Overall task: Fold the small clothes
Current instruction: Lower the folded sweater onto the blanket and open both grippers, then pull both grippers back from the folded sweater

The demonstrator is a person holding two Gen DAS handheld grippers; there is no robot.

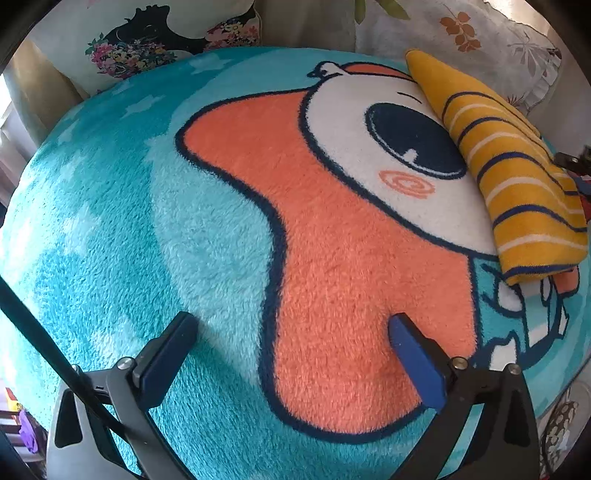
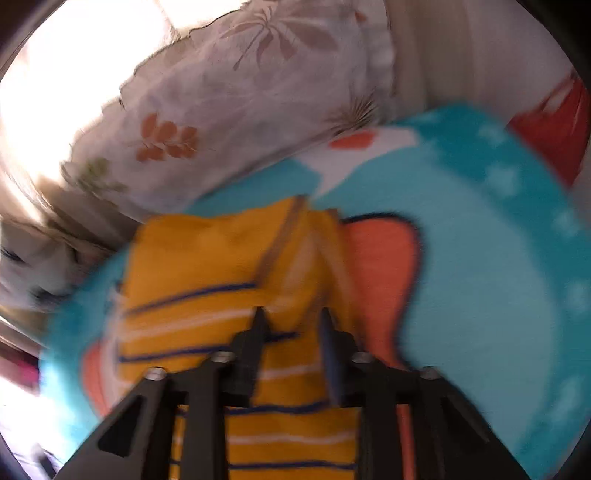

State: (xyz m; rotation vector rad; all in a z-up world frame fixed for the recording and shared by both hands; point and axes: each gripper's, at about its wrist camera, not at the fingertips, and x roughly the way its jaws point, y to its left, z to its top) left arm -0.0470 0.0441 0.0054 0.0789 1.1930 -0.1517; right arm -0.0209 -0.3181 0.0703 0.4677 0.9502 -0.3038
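The left gripper [image 1: 291,332] is nearest in its own view, its jaws spread wide with nothing between them, hovering over the orange patch of a fluffy cartoon blanket [image 1: 147,221]. Nothing lies between the fingers and the blanket. Farther off, at the right edge of that view, a folded yellow striped garment [image 1: 517,177] lies on the blanket, partly covering the white face and dark eye of the cartoon. Beyond the blanket stand a floral cushion [image 1: 147,40] and a leaf-print pillow [image 1: 480,33].

In the right wrist view, which is blurred, the right gripper [image 2: 291,317] sits directly over the yellow striped garment [image 2: 207,266], its jaws narrowed to a small gap with the cloth showing between them; whether they actually pinch it cannot be told. Behind the garment the blanket [image 2: 480,258] runs on to the leaf-print pillow [image 2: 240,110].
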